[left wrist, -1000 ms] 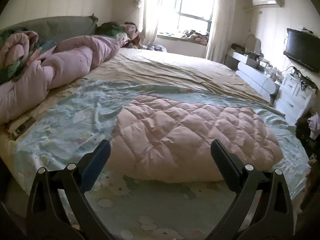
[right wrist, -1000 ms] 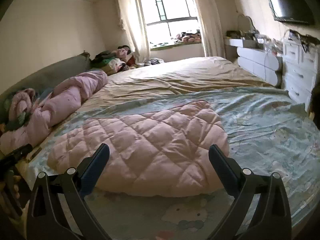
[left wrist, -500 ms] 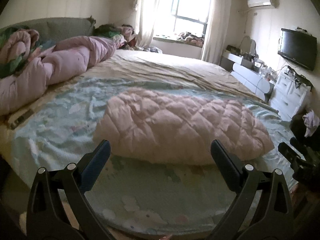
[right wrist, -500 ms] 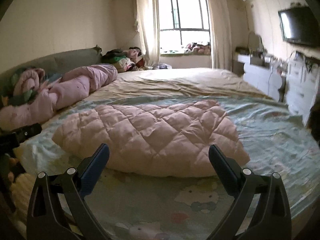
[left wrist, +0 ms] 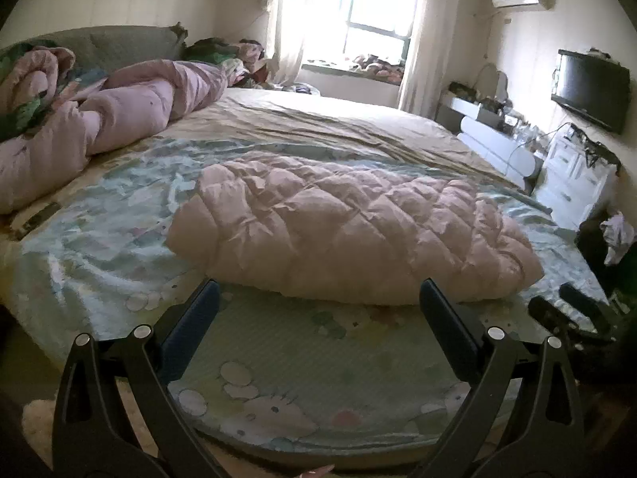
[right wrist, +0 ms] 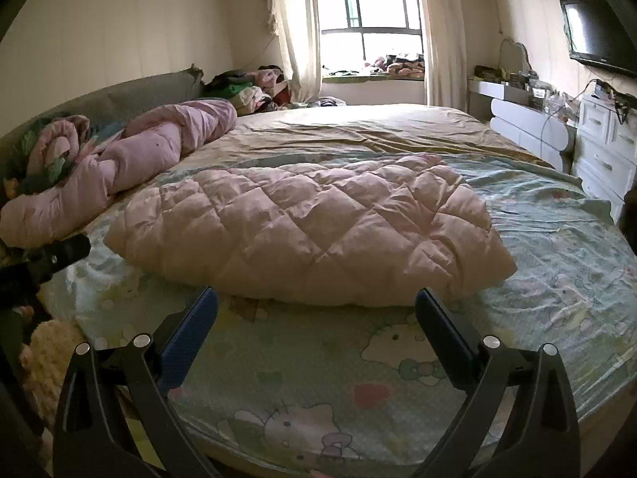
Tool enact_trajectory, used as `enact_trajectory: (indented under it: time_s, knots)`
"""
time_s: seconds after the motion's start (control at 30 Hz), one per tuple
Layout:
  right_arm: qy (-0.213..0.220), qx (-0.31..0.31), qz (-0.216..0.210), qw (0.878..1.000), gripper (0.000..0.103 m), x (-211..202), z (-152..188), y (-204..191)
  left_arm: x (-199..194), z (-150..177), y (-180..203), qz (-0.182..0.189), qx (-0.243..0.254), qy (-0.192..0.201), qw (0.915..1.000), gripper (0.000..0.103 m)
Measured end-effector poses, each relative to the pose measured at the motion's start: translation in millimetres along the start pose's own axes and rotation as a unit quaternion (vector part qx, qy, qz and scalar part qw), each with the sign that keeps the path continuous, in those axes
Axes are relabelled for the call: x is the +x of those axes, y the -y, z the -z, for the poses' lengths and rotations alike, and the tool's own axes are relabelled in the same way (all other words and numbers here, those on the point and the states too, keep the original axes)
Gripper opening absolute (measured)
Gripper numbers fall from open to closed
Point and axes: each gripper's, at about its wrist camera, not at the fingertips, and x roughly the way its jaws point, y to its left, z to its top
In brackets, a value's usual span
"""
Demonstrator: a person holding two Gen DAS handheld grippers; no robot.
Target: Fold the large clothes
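— Pink quilted garment (left wrist: 350,235) (right wrist: 310,231): where is it?
— Lying folded on the cartoon-print sheet (left wrist: 302,378) (right wrist: 318,378) near the bed's front edge.
— And the jaws?
— Left gripper (left wrist: 318,306) and right gripper (right wrist: 316,302) both gape wide, holding nothing, just short of the garment's near edge.

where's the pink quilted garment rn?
In both wrist views the pink quilted garment lies flat mid-bed on the cartoon-print sheet, just beyond both open grippers, right of the rolled pink duvet.
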Motion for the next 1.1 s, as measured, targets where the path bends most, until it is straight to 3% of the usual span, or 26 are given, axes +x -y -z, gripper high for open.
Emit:
enact_trajectory:
  time_s: [1.1]
  knots:
    - [0.003, 0.001, -0.009, 1.0, 0.099, -4.4, -2.8, -1.8, -1.4, 3.5, -2.1, -0.006, -0.002, -0.001, 1.0, 0.094]
